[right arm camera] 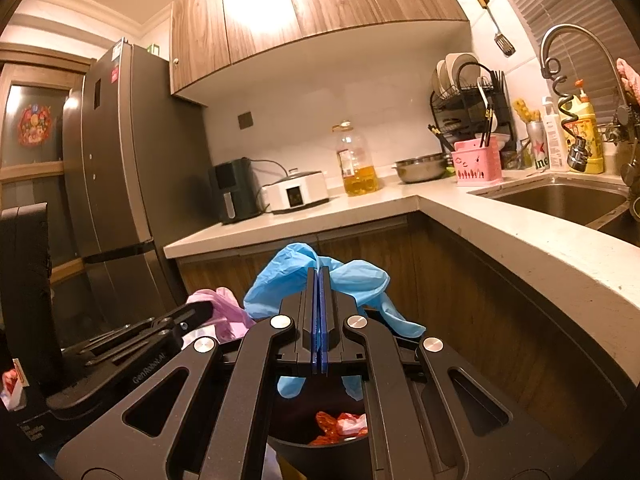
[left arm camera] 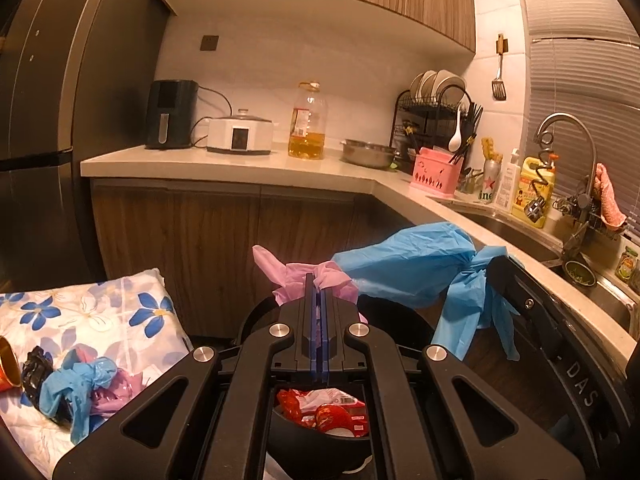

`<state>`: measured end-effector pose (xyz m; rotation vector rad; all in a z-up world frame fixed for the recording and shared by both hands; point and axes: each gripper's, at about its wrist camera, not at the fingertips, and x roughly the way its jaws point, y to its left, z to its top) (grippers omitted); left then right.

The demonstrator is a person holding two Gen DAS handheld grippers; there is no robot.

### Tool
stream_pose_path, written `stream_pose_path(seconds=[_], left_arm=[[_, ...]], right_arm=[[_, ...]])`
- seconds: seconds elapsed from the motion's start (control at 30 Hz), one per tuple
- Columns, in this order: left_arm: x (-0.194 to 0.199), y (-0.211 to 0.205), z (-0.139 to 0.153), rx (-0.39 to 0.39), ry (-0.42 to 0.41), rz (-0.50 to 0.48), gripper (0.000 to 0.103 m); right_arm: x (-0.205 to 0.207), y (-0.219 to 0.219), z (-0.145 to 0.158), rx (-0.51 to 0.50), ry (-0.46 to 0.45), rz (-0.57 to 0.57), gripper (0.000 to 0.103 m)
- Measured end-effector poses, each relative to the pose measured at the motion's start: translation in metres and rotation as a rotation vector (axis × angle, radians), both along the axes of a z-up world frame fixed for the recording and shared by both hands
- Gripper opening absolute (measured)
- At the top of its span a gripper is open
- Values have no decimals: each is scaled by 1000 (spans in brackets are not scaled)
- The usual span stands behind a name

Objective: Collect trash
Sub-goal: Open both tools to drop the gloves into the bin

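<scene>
Grippers are clamping crinkled plastic over a black bin holding glossy red wrappers; the left gripper is pinching a pink bag, the right gripper a knotted blue bag; the bin's rim is lying mostly hidden beneath the black linkages.
</scene>
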<state>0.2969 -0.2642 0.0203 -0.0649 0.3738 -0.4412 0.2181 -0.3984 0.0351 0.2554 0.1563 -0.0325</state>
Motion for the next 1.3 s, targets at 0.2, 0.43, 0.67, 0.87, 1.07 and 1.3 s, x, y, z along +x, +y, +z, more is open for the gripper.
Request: stream_pose_path(seconds=[0.2,0.43,0.67,0.87,1.07,1.3], left_arm=[[7,0,-10,21,21,11,14],[7,18,-13,2,30,71,56],[-11,50,-22,3,28,200,87],[-29,69,-32,41,47,279,93],[-50,83,-34,76,33,327,95],[-80,118,-43,102,22,417,95]], right_arm=[[11,-1,-8,6,38,1,2],[16,-4,-17,29,84,-2,23],[-1,-1,-20,48,91,-10,48],[-19,17,-21,4,89,-3,66],[-35,35,-23,-37,90,-1,74],[-51,52,-27,-32,102,24,74]])
